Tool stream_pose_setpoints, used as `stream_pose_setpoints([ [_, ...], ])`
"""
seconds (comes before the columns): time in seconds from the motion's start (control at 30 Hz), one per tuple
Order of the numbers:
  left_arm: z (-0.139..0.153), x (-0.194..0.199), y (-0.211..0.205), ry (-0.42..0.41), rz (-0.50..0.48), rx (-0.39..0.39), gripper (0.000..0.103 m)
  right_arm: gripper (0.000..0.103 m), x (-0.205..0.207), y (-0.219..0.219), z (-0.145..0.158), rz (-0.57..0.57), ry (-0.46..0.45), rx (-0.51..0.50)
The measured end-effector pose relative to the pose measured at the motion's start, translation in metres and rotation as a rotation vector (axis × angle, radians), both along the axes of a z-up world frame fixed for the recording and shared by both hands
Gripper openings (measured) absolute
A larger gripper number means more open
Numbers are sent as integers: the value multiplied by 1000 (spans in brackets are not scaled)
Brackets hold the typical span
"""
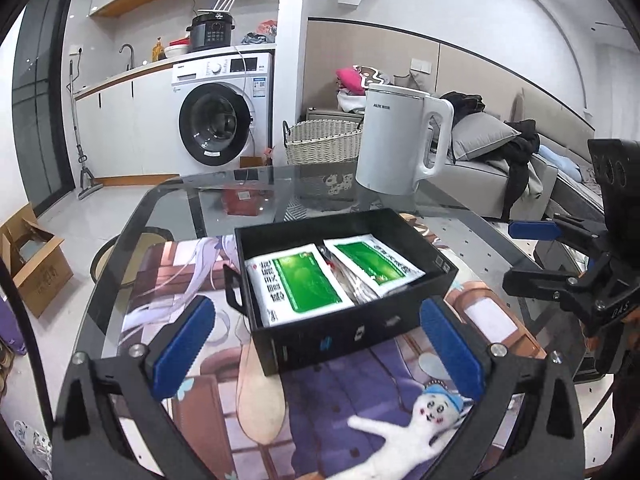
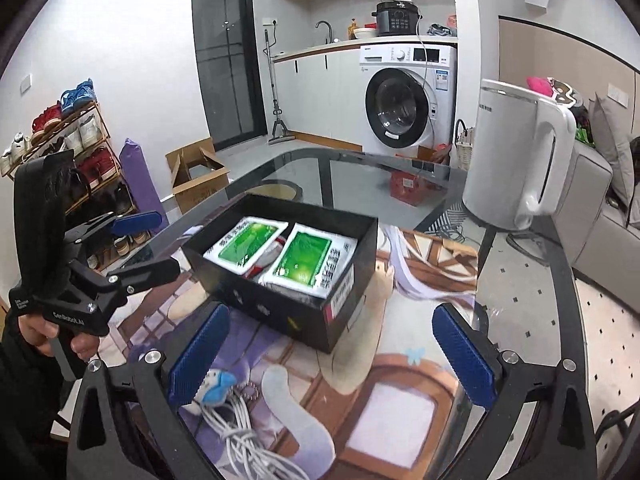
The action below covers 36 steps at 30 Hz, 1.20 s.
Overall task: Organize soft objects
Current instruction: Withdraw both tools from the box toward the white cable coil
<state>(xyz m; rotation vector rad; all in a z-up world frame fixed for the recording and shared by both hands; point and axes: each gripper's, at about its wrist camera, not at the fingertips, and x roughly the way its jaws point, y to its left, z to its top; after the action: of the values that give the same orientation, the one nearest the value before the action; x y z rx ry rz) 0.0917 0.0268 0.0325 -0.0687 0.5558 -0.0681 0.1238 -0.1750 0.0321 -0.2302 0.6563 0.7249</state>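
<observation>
Right now I have both grippers spread as wide as they go, and neither has hold of anything. My left gripper point(image 1: 316, 344) hangs over the near edge of the glass table point(image 1: 168, 200), its blue pads either side of my view of the black box point(image 1: 340, 332), which sits on the printed mat point(image 1: 320, 408) around the middle of the table. Inside the box lie two white-and-green soft packs point(image 1: 296, 288), side by side, with a silvery packet wedged between them. Just below the left gripper, at the table's near edge, a small white plush toy point(image 1: 404, 428) with a blue cap lies flat on the mat, apart from the box. My right gripper point(image 2: 332, 352) also hovers at the near edge, empty, with a coiled white cable point(image 2: 240, 436) beneath its left finger beside the plush. A white kettle point(image 1: 400, 140) stands near the far edge of the table, well apart from the box.
</observation>
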Motion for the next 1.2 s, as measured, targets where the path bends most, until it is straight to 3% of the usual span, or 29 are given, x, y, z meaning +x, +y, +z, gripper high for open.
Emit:
stream_pose_setpoints([
  [0.33, -8, -10, -11, 35, -43, 32, 103, 103, -21, 0, -12, 110, 27, -59],
  [0.9, -26, -20, -39, 133, -291, 147, 103, 103, -28, 16, -46, 217, 87, -165],
  [1.2, -39, -22, -40, 201, -377, 130, 103, 103, -40, 25, -59, 309, 111, -212],
])
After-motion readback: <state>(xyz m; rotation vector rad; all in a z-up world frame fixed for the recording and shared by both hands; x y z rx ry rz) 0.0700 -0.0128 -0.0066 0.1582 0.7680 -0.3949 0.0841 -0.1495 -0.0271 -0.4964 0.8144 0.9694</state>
